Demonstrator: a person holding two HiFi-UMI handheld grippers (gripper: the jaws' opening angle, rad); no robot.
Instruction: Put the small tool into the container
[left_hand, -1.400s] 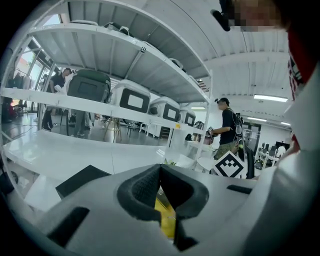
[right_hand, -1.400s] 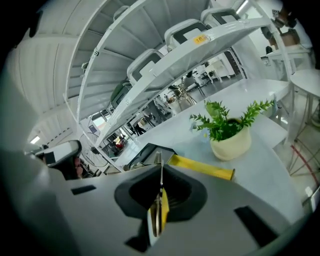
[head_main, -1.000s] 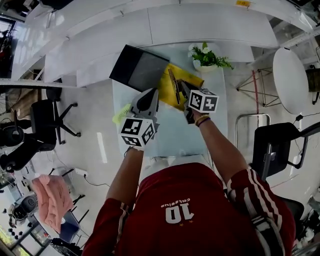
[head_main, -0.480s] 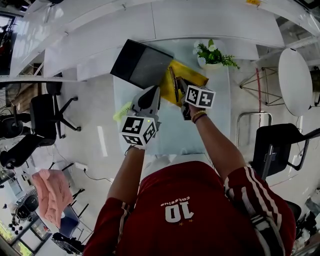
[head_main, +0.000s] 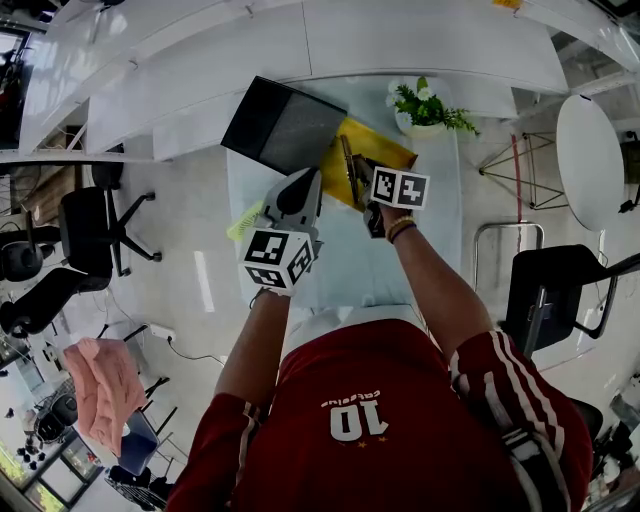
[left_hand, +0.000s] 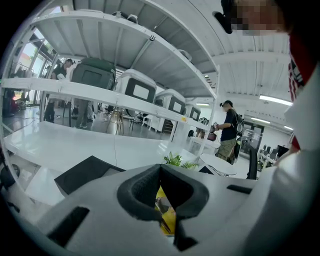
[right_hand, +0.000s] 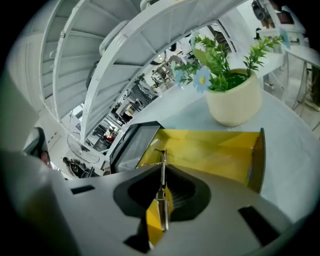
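Yellow open box container (right_hand: 210, 150): right gripper (right_hand: 162, 171) at its near edge, clamped on thin metal tool (right_hand: 162, 202), prob. lined up for drop-in. Left gripper (left_hand: 160, 170) near container, closed & empty, just parked.

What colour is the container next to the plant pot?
Yellow. The container shows best in the right gripper view.

Setting: open-plan office or lab hall. Evidence:
- Long white shelves (left_hand: 100, 95) carry boxy cases (left_hand: 137, 89).
- Black swivel chairs (head_main: 85, 240) stand on a pale glossy floor (head_main: 200, 220).
- A glass desk (head_main: 350, 265) has a potted plant (head_main: 425, 110) at its far right corner.
- A round white table (head_main: 590, 160) is off the desk's right edge.
- Ceiling strip lights (left_hand: 272, 100).
- A person (left_hand: 229, 127) stands in the background.
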